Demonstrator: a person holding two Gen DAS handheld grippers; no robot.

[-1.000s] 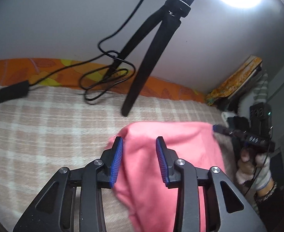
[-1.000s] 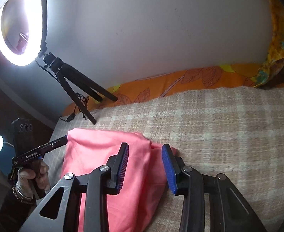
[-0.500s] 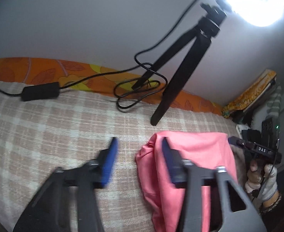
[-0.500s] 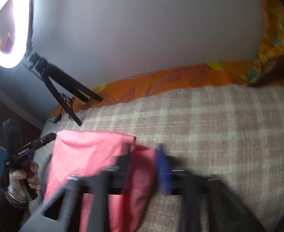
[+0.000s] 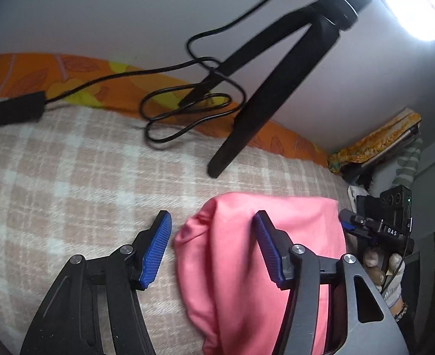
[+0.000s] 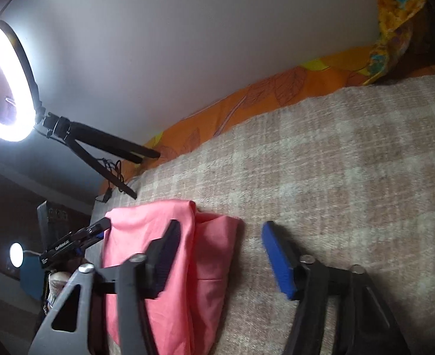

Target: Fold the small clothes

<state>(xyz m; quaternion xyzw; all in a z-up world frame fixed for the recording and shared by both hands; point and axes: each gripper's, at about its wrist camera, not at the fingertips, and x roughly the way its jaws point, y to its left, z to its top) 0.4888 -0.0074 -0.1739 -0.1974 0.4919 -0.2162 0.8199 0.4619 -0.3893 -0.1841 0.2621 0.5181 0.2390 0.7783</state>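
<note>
A pink garment [image 5: 276, 236] lies folded on the checked blanket [image 5: 69, 177]. My left gripper [image 5: 211, 245] is open over its left edge, with the right finger above the cloth and the left finger over the blanket. In the right wrist view the pink garment [image 6: 164, 227] lies at lower left. My right gripper [image 6: 220, 251] is open over its right edge, holding nothing. Each gripper shows in the other's view, the right one [image 5: 374, 227] at the garment's far side and the left one [image 6: 72, 239] likewise.
A black tripod [image 5: 264, 103] with a ring light [image 6: 4, 82] stands at the back of the bed, with a coiled black cable [image 5: 187, 109] and a power block [image 5: 13, 112]. An orange leaf-print sheet [image 6: 276, 94] lines the wall.
Both grippers have opened wider and let go of the pink garment. Each has shifted outward, so the cloth now lies under one finger only.
</note>
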